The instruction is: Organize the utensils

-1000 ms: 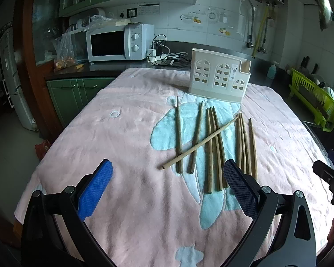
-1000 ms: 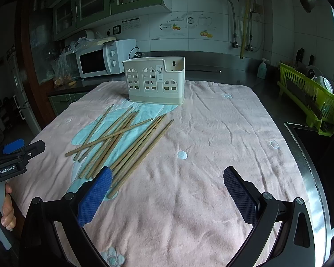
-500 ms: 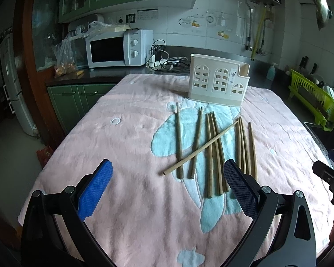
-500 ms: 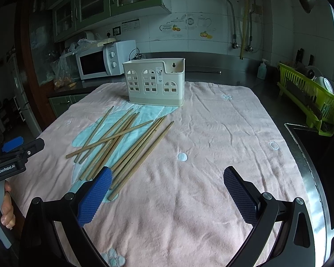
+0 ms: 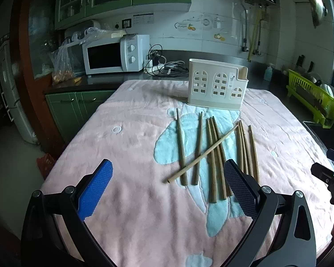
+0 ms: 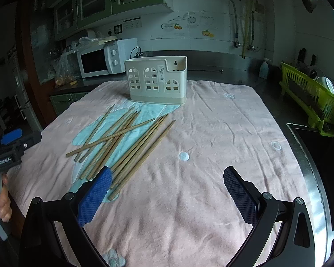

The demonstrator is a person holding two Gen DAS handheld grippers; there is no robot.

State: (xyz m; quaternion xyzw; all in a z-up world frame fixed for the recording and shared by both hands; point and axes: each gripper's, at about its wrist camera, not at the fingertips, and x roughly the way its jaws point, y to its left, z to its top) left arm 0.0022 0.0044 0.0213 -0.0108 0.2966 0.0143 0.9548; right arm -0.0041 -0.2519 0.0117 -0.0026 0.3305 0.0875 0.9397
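Observation:
Several wooden chopsticks [image 5: 213, 151] [image 6: 122, 142] lie loose on the pink cloth [image 5: 133, 129] [image 6: 211, 133], mostly pointing toward a cream utensil holder [image 5: 217, 86] [image 6: 157, 82]. One chopstick [image 5: 202, 154] lies crosswise over the others. The holder stands upright at the cloth's far side, and its inside is hidden. My left gripper [image 5: 167, 187] hovers open near the chopsticks' near ends, holding nothing. My right gripper [image 6: 167, 189] is open and empty too, above the cloth just right of the chopsticks. Each gripper shows at the other view's edge [image 5: 331, 178] [image 6: 9, 146].
A white microwave [image 5: 115, 54] and a tangle of cables [image 5: 164, 66] sit on the dark counter behind. A green dish rack [image 6: 314, 102] stands at the right beside a sink [image 6: 322, 155]. Green cabinets [image 5: 78, 104] are on the left.
Both cameras have tilted up and pulled back slightly, so the chopsticks and holder sit lower in view. Both grippers stay open. No object on the cloth has moved.

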